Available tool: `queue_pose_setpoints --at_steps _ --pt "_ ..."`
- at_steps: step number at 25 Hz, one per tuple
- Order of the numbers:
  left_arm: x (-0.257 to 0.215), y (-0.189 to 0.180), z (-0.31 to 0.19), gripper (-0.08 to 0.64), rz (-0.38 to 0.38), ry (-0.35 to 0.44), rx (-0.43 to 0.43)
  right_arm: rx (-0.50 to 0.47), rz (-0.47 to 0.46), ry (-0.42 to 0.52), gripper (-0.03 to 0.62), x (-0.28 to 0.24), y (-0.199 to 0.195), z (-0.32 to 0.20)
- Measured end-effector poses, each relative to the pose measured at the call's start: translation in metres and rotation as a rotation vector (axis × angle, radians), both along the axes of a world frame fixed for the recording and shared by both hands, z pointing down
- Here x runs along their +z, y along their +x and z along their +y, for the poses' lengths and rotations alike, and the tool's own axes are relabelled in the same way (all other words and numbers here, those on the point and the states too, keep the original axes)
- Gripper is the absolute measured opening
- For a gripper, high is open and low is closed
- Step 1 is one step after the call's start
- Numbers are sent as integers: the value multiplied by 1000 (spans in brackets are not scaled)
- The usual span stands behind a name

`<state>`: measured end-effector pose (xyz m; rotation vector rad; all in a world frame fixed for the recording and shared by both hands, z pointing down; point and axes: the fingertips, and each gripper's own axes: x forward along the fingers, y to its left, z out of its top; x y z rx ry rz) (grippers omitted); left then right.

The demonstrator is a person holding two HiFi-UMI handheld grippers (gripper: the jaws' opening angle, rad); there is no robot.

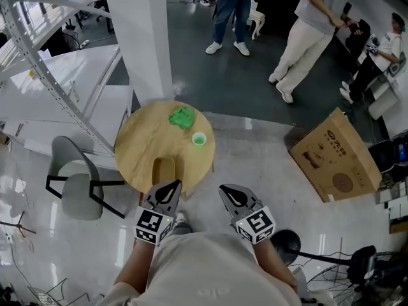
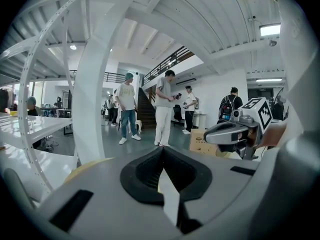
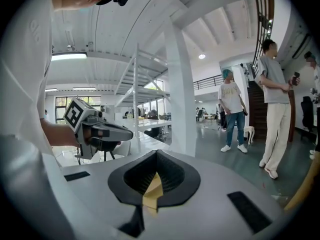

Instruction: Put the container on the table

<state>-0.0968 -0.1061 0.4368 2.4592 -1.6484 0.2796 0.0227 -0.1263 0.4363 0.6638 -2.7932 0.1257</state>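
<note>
A tan oblong container [image 1: 164, 169] lies on the round wooden table [image 1: 137, 139], near its front edge. Farther back on the table are a small green cup [image 1: 199, 139] and a crumpled green cloth [image 1: 182, 116]. My left gripper [image 1: 171, 187] is shut and empty, its tips just in front of the container and level with the table's edge. My right gripper [image 1: 226, 192] is also shut and empty, off the table's front right. In the left gripper view the jaws [image 2: 162, 151] meet, with the right gripper [image 2: 235, 131] alongside. The right gripper view shows its closed jaws [image 3: 156, 154] and the left gripper [image 3: 100, 131].
A grey chair [image 1: 76, 187] stands left of the table and a white pillar [image 1: 143, 37] behind it. A cardboard box [image 1: 335, 155] lies on the floor at right. White shelving [image 1: 44, 75] fills the far left. Several people [image 1: 306, 30] stand at the back.
</note>
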Motion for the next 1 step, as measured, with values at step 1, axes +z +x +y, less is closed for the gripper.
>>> queue_pose_setpoints --at_steps 1 --pt "0 1 -1 16 0 0 3 2 0 1 26 0 1 -1"
